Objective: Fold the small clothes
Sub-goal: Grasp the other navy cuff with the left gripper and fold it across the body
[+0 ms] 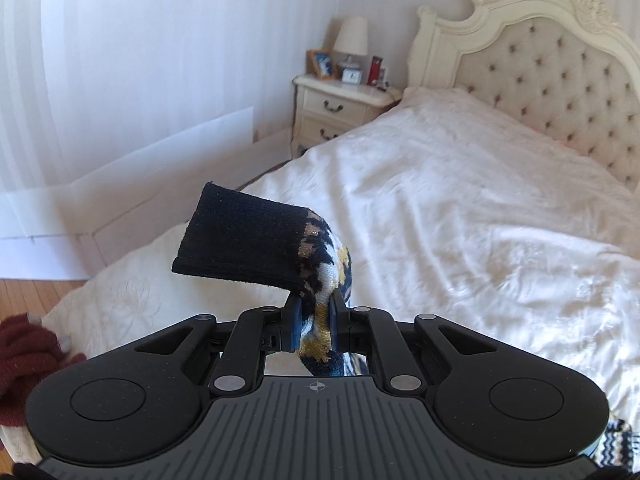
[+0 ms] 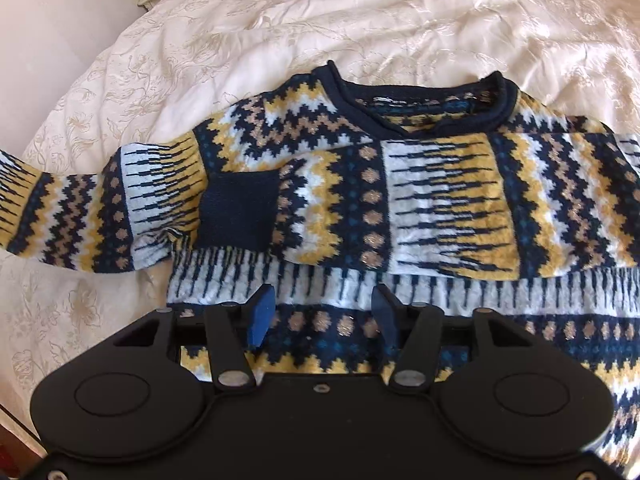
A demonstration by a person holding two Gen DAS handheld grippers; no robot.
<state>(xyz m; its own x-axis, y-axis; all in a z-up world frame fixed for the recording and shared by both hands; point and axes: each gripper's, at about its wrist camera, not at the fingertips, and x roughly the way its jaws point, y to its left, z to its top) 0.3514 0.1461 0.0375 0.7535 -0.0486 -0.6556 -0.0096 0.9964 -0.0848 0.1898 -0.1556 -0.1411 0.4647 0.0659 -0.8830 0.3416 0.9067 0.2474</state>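
A sleeve fold looks under way: the left gripper [image 1: 313,312] pinches the sweater [image 2: 360,200] sleeve [image 1: 256,244] above the bed [image 1: 460,200], the right gripper [image 2: 322,312] hovers released over its hem, and the sleeve likely needs laying across its chest.

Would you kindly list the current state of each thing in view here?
Navy, yellow and white patterned knit sweater: spread on the bed, one sleeve folded across its chest.
Navy ribbed sleeve cuff: lifted, pinched.
Left gripper: shut on sleeve.
Right gripper: open, above the hem.
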